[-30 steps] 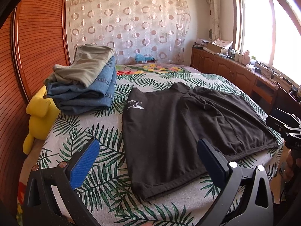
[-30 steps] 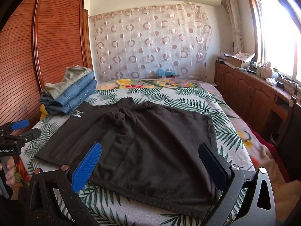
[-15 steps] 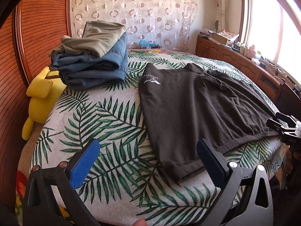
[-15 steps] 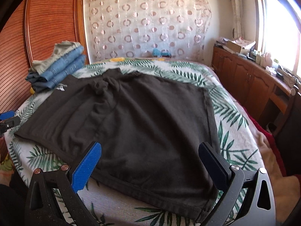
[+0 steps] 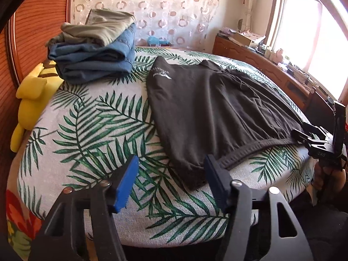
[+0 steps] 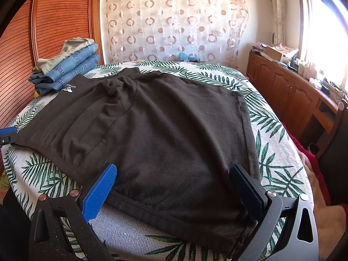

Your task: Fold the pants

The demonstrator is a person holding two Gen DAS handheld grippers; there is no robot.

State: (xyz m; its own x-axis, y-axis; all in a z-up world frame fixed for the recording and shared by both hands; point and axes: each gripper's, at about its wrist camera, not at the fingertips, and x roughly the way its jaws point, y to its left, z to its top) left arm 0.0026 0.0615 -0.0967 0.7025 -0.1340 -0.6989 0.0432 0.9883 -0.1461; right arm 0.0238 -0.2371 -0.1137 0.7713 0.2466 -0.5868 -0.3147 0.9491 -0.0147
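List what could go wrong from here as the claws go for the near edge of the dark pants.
1. The left claw is closing with only the pants' corner at its right pad; it may pinch the leaf-print bedspread or miss.
2. The right claw stands wide open over the hem; it may catch just the top layer, leaving the fold uneven.
3. Swinging cloth back could knock the stack of folded clothes.

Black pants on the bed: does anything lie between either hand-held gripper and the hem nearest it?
Nothing visible does. The left hand-held gripper, jaws closing, has only leaf-print bedspread before the corner of the black pants. The right hand-held gripper stands open over the near hem. The folded clothes stack sits well aside.
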